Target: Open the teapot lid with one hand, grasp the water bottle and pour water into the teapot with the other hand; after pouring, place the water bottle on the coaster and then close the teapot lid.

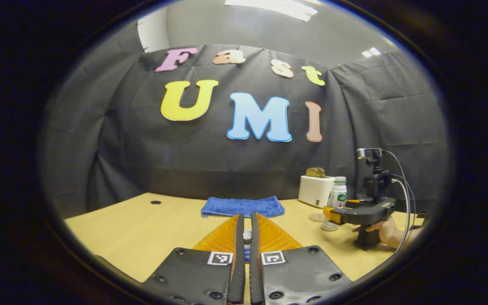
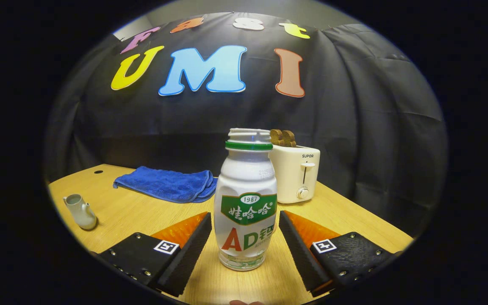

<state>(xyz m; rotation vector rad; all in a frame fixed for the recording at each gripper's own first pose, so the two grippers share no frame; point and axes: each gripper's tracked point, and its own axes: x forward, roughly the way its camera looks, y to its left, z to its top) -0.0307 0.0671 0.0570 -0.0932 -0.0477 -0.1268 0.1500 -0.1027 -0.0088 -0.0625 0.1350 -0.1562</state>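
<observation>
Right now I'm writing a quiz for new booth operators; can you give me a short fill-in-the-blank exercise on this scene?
1. The water bottle stands ____ on the table, between the open fingers of the right gripper.
2. The folded towel is ____ in colour.
3. The slices of bread sit in the ____ behind the bottle.
4. The left gripper has its fingers nearly ____.

Missing words: upright; blue; toaster; closed
</observation>
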